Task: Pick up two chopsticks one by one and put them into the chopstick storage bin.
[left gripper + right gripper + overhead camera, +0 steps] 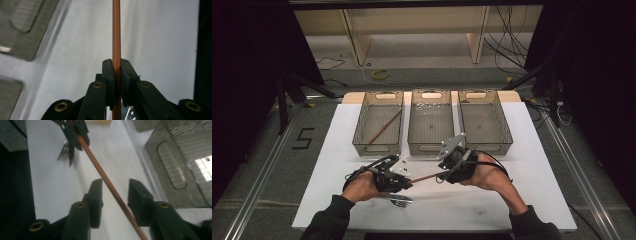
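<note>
Nearest me, two dark sleeves came in over the near edge of the white table (337, 150), forearms angled inward so the hands nearly met at mid-table. Left hand knuckles-up, wrapped around the left gripper (408, 183), which pointed across toward the right. Right hand tilted, its grey plate raised, the right gripper (441, 176) facing back at the left one.

Between them I saw a thin reddish-brown stick (426, 176), held off the table, running almost level from one gripper to the other. In the left gripper view the stick (116, 37) stood pinched between both pads, jaws narrow and pressing on it. In the right gripper view the stick (105, 178) passed through the gap between the jaws, which stood apart with daylight on either side; no pad pressed on it.

A metal fork (398, 199) lay on the table just below the left hand; its tines (65, 152) showed beside the left gripper's tip.

Beyond, three mesh bins stood in a row. The left bin (362, 125) held a second stick (384, 126) lying diagonally.
</note>
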`<state>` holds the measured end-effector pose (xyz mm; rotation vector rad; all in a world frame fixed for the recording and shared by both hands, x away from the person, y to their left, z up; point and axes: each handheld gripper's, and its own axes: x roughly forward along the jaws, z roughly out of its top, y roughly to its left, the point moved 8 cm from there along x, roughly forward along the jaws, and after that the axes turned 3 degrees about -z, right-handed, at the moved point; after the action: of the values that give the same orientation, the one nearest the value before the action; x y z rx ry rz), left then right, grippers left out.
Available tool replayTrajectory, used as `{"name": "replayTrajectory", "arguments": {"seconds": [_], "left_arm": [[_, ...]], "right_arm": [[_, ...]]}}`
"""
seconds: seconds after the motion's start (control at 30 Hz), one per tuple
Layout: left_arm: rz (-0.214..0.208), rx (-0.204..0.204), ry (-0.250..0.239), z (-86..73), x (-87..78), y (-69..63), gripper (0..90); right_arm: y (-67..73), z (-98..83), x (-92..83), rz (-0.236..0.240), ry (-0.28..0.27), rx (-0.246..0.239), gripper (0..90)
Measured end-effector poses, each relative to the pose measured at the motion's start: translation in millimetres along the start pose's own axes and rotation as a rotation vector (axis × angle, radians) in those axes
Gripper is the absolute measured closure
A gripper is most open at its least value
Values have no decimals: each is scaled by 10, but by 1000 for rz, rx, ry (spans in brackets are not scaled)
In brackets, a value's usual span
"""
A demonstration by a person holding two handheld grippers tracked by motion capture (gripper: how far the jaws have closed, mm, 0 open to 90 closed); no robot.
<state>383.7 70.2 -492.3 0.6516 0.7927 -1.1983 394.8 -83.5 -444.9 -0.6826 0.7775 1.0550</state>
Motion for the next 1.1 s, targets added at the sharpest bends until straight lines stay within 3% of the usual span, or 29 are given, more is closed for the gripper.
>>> {"name": "replayTrajectory", "arguments": {"seconds": [0.13,0.2,0.4,0.6,0.77,1.1], "left_arm": [[31,-70,-33,-12,-75,106,831],[57,-101,-49,-22,-108,163,831],[72,-194,-93,-62,-169,272,832],[97,-289,-139,-119,-235,407,832],[116,-352,-170,-176,-328,534,831],[160,-424,-194,-299,-516,767,833]], "right_arm": [[-56,44,-67,-25,-61,62,476],[-86,79,-98,-46,-120,92,465],[-157,78,-164,-99,-229,205,401],[-175,-48,-192,-85,-277,281,361],[-200,-152,-213,-105,-320,327,334],[-189,-350,-187,-84,-362,398,314]]}}
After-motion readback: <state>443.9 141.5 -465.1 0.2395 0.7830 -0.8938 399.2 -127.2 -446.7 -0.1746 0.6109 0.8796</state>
